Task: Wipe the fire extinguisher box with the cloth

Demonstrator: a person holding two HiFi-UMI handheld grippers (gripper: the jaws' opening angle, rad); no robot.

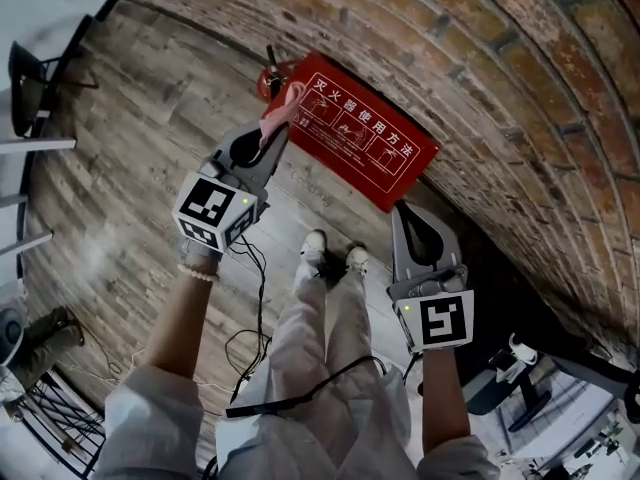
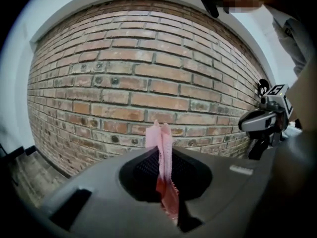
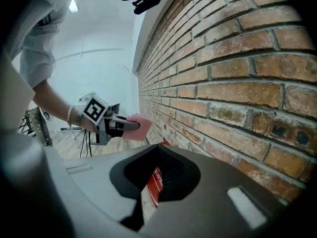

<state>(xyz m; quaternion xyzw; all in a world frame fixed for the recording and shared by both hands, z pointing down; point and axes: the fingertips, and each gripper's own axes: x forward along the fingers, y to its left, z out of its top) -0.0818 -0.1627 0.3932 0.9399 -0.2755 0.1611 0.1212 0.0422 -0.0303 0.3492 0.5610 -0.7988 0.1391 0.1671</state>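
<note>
The red fire extinguisher box (image 1: pixel 372 138), printed with white characters and pictures, stands on the floor against the brick wall. A pink cloth (image 1: pixel 287 106) is pinched in my left gripper (image 1: pixel 276 128), which is shut on it just above the box's left end; whether cloth and box touch I cannot tell. In the left gripper view the cloth (image 2: pixel 159 135) sticks up between the jaws, facing the bricks. My right gripper (image 1: pixel 398 211) hangs shut and empty near the box's right end. From the right gripper view I see the left gripper (image 3: pixel 130 126), the cloth (image 3: pixel 142 128) and a strip of the box (image 3: pixel 156 181).
The brick wall (image 1: pixel 500 88) curves along the back and right. A wooden floor (image 1: pixel 140 118) lies to the left, with black chair legs (image 1: pixel 30 88). The person's shoes (image 1: pixel 332 253) stand just before the box, cables (image 1: pixel 255 318) trail beside them. Equipment (image 1: pixel 520 368) sits lower right.
</note>
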